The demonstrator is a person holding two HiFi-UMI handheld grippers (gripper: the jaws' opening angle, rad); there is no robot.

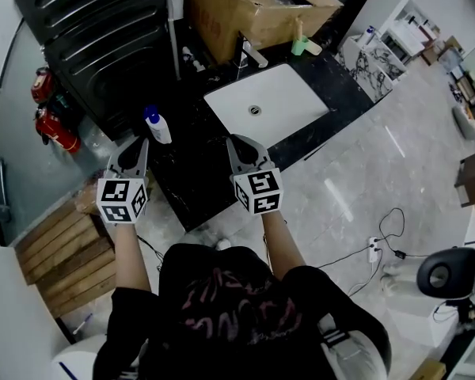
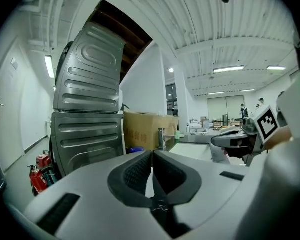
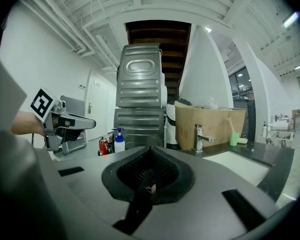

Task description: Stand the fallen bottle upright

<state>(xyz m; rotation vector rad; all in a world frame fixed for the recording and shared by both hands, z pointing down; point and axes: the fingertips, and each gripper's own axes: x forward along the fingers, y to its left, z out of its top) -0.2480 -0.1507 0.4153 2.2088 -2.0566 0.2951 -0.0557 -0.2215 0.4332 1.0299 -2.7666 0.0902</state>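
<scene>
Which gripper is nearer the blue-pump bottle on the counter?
The left gripper: its tips are close beside the bottle, while the right gripper is over by the sink.

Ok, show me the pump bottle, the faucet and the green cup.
pump bottle (image 1: 160,131), head view, white body.
faucet (image 3: 199,137), right gripper view, upright stem.
green cup (image 3: 233,139), right gripper view, its side.

Brightly, evenly lit from overhead strip lights, cool and white. Throws pale streaks of glare across the polished floor and nearly blows out the white sink against the black table. Bends straight lines hard toward the rims in both gripper views, with black vignetted corners. Softens the near bodies of the left hand-held gripper and right hand-held gripper; renders the far room sharp.
</scene>
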